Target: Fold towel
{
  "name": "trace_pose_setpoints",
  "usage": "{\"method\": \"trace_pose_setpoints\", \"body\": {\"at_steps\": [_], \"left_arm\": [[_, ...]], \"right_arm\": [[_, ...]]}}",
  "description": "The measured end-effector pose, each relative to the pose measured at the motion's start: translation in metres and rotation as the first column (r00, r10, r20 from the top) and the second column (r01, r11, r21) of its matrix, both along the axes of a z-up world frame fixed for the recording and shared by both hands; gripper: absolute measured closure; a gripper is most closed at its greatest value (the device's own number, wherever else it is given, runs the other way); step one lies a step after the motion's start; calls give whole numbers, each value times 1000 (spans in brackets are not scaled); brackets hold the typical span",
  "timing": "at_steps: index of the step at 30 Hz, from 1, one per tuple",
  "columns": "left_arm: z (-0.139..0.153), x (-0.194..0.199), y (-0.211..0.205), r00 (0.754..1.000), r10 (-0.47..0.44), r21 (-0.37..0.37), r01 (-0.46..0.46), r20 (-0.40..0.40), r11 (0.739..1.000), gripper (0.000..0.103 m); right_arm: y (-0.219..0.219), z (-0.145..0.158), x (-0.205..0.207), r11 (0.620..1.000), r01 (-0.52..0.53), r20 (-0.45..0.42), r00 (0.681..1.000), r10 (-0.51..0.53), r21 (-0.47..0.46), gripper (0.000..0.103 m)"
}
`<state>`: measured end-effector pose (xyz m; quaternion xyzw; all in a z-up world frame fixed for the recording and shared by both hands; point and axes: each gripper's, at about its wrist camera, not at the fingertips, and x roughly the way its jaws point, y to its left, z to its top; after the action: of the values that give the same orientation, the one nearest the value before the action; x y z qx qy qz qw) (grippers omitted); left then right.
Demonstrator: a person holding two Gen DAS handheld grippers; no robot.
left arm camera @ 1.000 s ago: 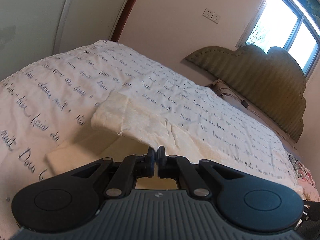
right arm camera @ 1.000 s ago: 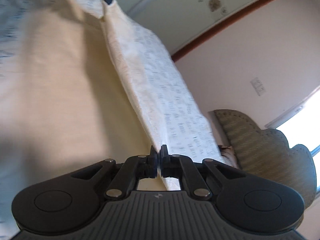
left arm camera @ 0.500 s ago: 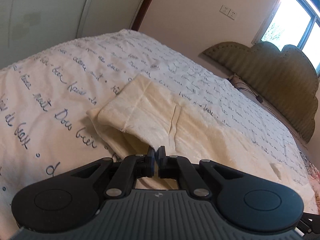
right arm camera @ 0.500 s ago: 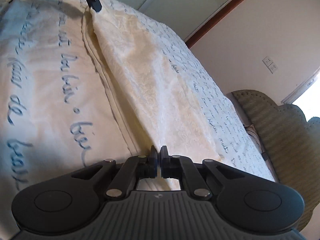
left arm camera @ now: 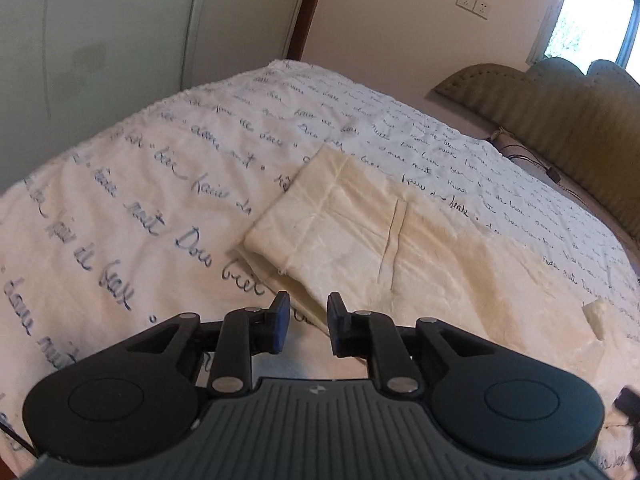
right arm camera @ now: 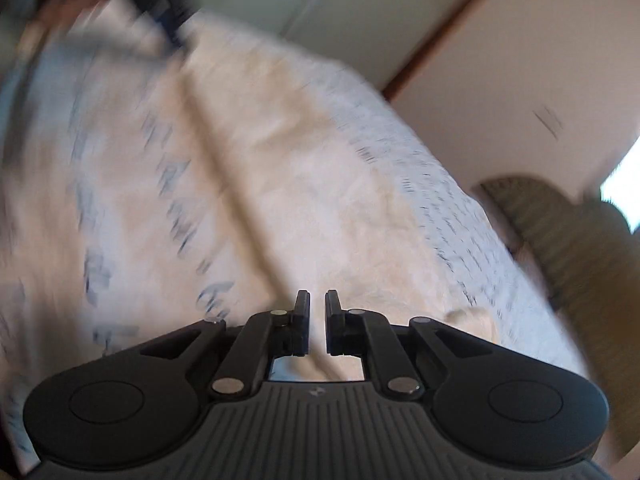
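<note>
Towel (left arm camera: pixel 360 236) lies folded over on bed (left arm camera: pixel 132 184), mid-bed toward near edge. Soft, light, limp; prob. best pinched at a corner through both layers. Left gripper (left arm camera: pixel 305 316) fingers opening, nothing clamped. Right gripper (right arm camera: pixel 316 312) fingers slightly apart, holding nothing; view blurred.

This is a bedroom in a home. A wide bed (left arm camera: pixel 168 184) fills most of the left wrist view, covered with a white bedspread (left arm camera: pixel 120 216) printed in lines of dark handwriting, and an olive, scallop-topped upholstered headboard (left arm camera: pixel 568 120) stands at its far end against a plain cream wall. That wall carries a double power socket (left arm camera: pixel 474 2), a bright window (left arm camera: pixel 592 8) sits above the headboard, and pale wardrobe doors (left arm camera: pixel 120 32) with a dark wood frame close off the other side.
</note>
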<state>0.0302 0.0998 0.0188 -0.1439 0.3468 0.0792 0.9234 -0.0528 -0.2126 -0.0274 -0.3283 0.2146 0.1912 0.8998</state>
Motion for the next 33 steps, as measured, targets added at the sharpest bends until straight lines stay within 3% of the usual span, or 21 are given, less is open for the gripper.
{"method": "trace_pose_setpoints", "body": {"at_steps": [2, 3, 6, 7, 9, 10, 11, 13, 14, 15, 17, 18, 19, 21, 23, 25, 27, 28, 31, 32, 33], "left_arm": [[11, 5, -15, 998, -57, 30, 57, 20, 998, 75], [15, 9, -27, 994, -101, 35, 99, 39, 994, 66], [18, 25, -70, 970, -229, 41, 227, 85, 973, 41], [16, 30, -86, 956, -277, 49, 273, 98, 961, 35], [9, 38, -118, 924, -364, 87, 356, 113, 930, 32], [5, 41, -130, 910, -397, 106, 386, 117, 916, 32], [-4, 44, -144, 890, -440, 134, 425, 118, 895, 32], [-23, 51, -163, 875, -479, 166, 464, 64, 870, 31], [-33, 54, -169, 870, -492, 157, 481, 36, 862, 31], [-43, 56, -171, 863, -506, 130, 501, 5, 856, 31], [-60, 56, -172, 864, -502, 92, 502, -32, 860, 30], [-65, 53, -173, 867, -497, 108, 497, -27, 861, 28], [-68, 50, -174, 865, -502, 135, 500, -22, 856, 26], [-71, 45, -179, 859, -511, 182, 506, -25, 843, 20], [-72, 44, -184, 856, -516, 202, 510, -27, 836, 15], [-72, 43, -185, 856, -516, 215, 510, -30, 833, 15], [-72, 44, -184, 855, -517, 213, 512, -33, 832, 14], [-72, 45, -184, 857, -514, 211, 509, -33, 835, 11], [-75, 47, -186, 862, -506, 216, 500, -29, 839, 6], [-75, 47, -189, 862, -505, 228, 498, -29, 837, 5], [-76, 46, -190, 862, -506, 240, 497, -31, 834, 4]], "right_arm": [[-30, 20, 15, 978, 125, 12, 992, -128, 166, 95], [-40, 19, 24, 959, 201, 5, 978, -207, 201, 95], [-61, -11, 57, 900, 400, -138, 915, -380, 176, 95], [-65, -24, 62, 890, 429, -216, 894, -393, 156, 95], [-67, -26, 51, 890, 420, -193, 902, -386, 178, 95], [-74, -19, 46, 877, 424, -206, 901, -382, 227, 95], [-89, -9, 41, 839, 449, -220, 892, -396, 309, 94], [-137, 10, 34, 697, 540, -237, 839, -490, 471, 87], [-166, 15, 31, 597, 602, -248, 783, -570, 530, 73], [-198, 19, 27, 478, 656, -262, 710, -654, 584, 55], [-263, 20, 13, 209, 694, -330, 558, -761, 689, 37], [-293, 16, 7, 85, 685, -394, 512, -763, 724, 37], [-320, 10, 4, -12, 657, -460, 514, -724, 754, 37], [-358, -7, 5, -170, 607, -562, 544, -623, 776, 37], [-379, -25, 12, -300, 586, -638, 537, -551, 753, 37], [-392, -43, 26, -400, 572, -698, 567, -438, 716, 36], [-397, -39, 37, -476, 575, -745, 556, -369, 665, 36], [-396, -25, 39, -471, 558, -727, 580, -368, 683, 36], [-393, 32, 47, -361, 418, -546, 724, -421, 833, 19], [-396, 46, 53, -338, 373, -496, 743, -449, 864, 7], [-400, 54, 61, -315, 362, -475, 747, -464, 877, 3]]}}
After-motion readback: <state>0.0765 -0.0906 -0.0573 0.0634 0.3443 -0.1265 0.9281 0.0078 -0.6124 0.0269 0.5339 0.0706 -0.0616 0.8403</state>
